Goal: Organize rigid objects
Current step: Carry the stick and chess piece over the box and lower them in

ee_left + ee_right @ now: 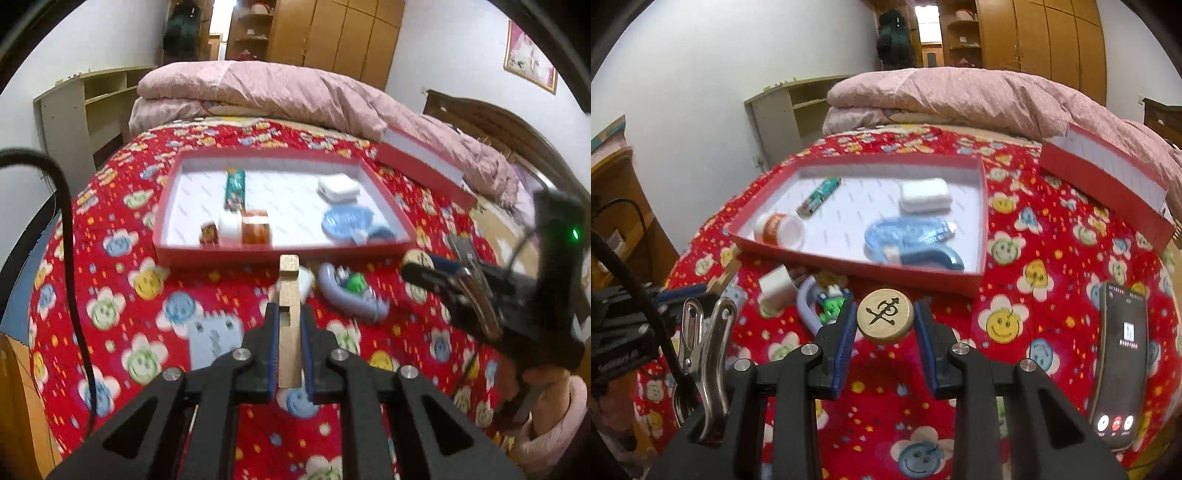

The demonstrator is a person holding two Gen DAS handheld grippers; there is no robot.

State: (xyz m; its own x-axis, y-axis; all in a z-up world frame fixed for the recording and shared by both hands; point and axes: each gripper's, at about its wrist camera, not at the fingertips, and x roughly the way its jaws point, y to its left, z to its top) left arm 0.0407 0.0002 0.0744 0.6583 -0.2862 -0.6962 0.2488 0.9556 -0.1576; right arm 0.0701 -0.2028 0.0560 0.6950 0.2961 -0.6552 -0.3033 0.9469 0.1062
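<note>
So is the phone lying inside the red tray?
No, the phone lies on the red bedspread, outside and to the right of the red tray.

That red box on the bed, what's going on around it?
A person is sorting small items into the open red box with two handheld tongs. The left tongs are shut on a wooden block; the right tongs grip a round wooden chess piece. Both hover over the red quilt, just short of the box. A white charger and a small bottle already lie inside.
</note>
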